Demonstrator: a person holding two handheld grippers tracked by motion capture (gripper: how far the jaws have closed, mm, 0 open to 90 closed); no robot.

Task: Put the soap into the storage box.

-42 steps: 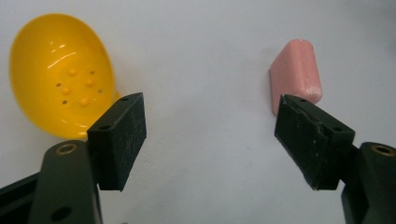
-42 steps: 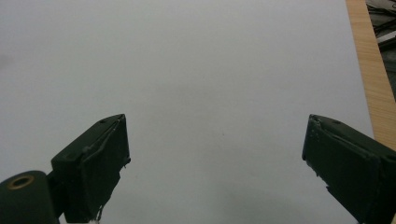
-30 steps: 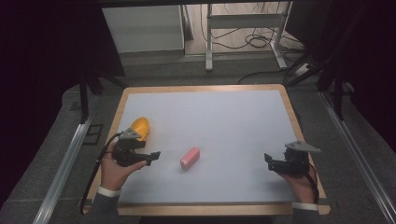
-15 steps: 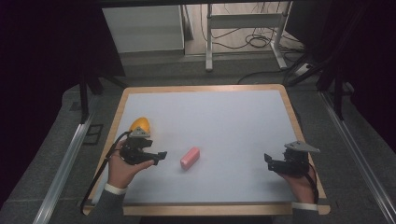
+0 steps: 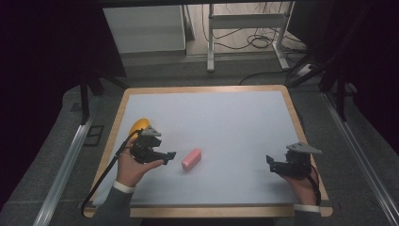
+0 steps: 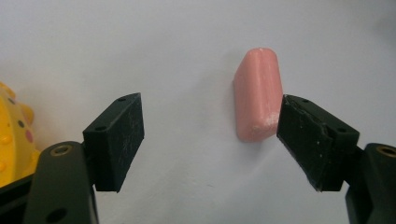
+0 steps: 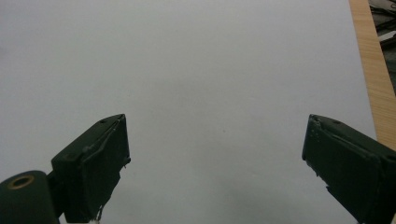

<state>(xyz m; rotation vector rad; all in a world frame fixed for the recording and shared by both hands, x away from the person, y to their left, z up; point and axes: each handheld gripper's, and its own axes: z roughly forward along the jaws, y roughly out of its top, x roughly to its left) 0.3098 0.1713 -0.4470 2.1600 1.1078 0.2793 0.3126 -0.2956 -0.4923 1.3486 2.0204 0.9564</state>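
Pink rounded block (image 6: 258, 95) lying flat on pale mat, just beyond left hand-held gripper (image 6: 210, 135), jaws apart

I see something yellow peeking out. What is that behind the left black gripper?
A rounded yellow toy sits behind the left gripper; the left gripper view shows bumps and dark spots on it. The gripper covers most of it.

Obstacles: small pink rounded block (image 5: 191, 159) left of centre on the pale wood-rimmed table (image 5: 226, 117); yellow spotted toy (image 5: 138, 125) at left edge. Remaining surface unobstructed.
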